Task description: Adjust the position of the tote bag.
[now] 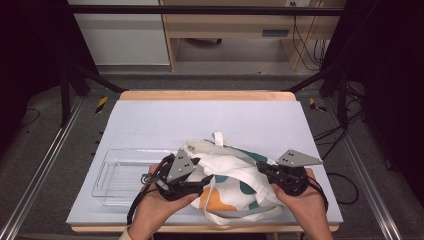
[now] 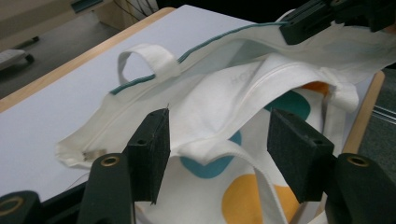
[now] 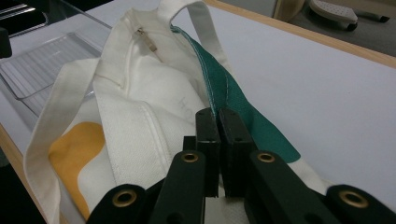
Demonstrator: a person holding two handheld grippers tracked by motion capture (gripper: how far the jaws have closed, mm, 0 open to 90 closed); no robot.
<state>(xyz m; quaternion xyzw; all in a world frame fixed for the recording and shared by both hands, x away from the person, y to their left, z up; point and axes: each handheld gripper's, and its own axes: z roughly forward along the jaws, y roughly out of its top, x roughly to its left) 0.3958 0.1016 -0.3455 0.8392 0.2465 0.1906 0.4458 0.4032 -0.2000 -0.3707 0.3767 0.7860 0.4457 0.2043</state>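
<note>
tote bag [image 1: 235, 180] on table [image 1: 150, 120]: right gripper [image 3: 218, 116] fingers pinch its rim; left gripper [image 2: 219, 149] fingers spread, released.

A pale blue-grey worktop [image 1: 165, 120] with a wooden edge carries two things. A clear plastic tray [image 1: 117, 175] lies at its near left. Just beside it, a white cloth bag [image 1: 235, 182] with teal and orange spots lies crumpled at the near middle.
</note>
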